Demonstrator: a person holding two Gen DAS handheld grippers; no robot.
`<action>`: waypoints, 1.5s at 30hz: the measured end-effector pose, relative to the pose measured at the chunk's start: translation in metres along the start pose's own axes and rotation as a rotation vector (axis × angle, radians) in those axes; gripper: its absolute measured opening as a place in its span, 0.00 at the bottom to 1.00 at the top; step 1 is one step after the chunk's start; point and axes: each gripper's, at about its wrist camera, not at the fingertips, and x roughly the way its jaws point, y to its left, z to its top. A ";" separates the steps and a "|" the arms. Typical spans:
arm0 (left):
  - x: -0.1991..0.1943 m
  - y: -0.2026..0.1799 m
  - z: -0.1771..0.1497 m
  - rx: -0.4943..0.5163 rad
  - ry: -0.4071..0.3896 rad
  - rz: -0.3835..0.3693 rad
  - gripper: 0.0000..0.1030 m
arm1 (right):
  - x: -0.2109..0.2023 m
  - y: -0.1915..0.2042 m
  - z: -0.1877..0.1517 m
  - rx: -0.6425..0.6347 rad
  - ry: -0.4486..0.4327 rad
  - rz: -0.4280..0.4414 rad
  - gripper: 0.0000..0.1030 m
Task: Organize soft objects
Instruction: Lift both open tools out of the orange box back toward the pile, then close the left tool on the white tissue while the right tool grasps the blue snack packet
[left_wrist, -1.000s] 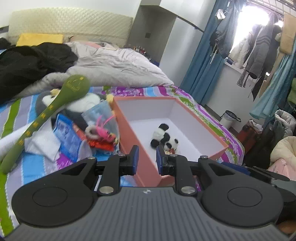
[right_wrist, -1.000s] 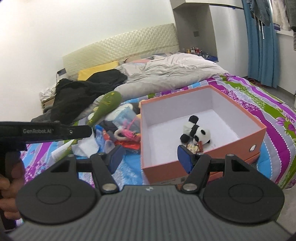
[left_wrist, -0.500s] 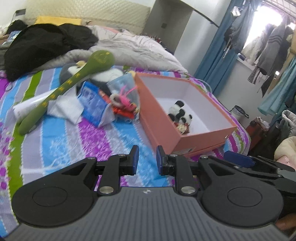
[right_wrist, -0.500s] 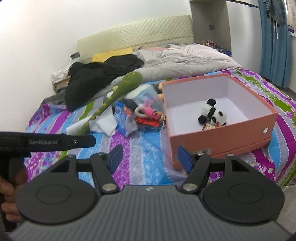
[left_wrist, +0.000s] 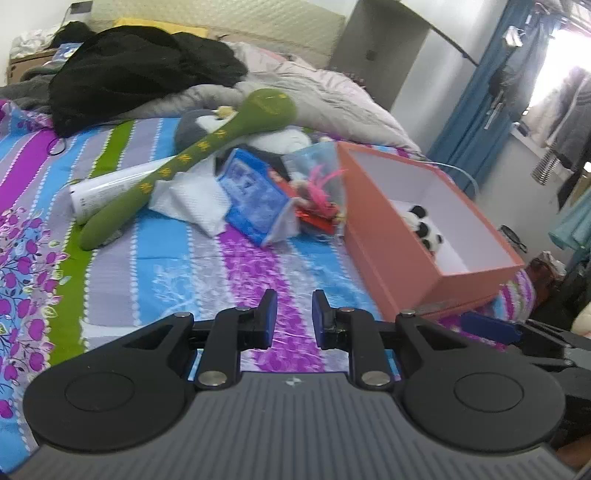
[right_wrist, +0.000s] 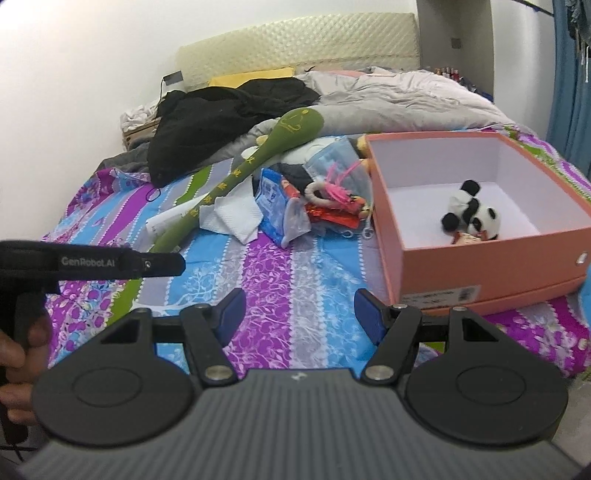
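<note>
Both grippers pulled back from the pile since a second ago; more striped bedsheet now showing in front of the fingers in both views. Orange box smaller and farther than before, shifted toward 2 o'clock in right wrist view, toward 3 o'clock in left wrist view. Earlier sat right at the fingertips, now well apart from them.

Left gripper narrowly apart, nothing between the pads, same gap as earlier. Right gripper spread wide, empty, gap unchanged too.

Panda plush lying inside the box, near its front wall, same spot as before. Also visible in left view, partly hidden by the box wall.

Pile of soft things at 12 o'clock of right gripper, left of box, unmoved: long green plush leaning diagonally over the heap, white cloth under it, blue packet, pink-feathered toy touching the box side. Grey-and-white plush partly hidden behind green plush head. Black garment and grey duvet at the far end of bed.

Left gripper's body and a hand at 9 o'clock edge of right view, lower in frame than earlier.
</note>
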 end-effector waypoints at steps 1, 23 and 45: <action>0.004 0.005 0.000 -0.004 0.000 0.005 0.23 | 0.005 0.001 0.001 0.000 0.000 0.001 0.65; 0.132 0.101 0.021 -0.131 0.061 0.109 0.23 | 0.137 0.006 0.034 -0.021 0.040 0.004 0.65; 0.223 0.134 0.061 -0.315 0.012 0.045 0.48 | 0.248 -0.008 0.067 0.025 0.017 0.028 0.63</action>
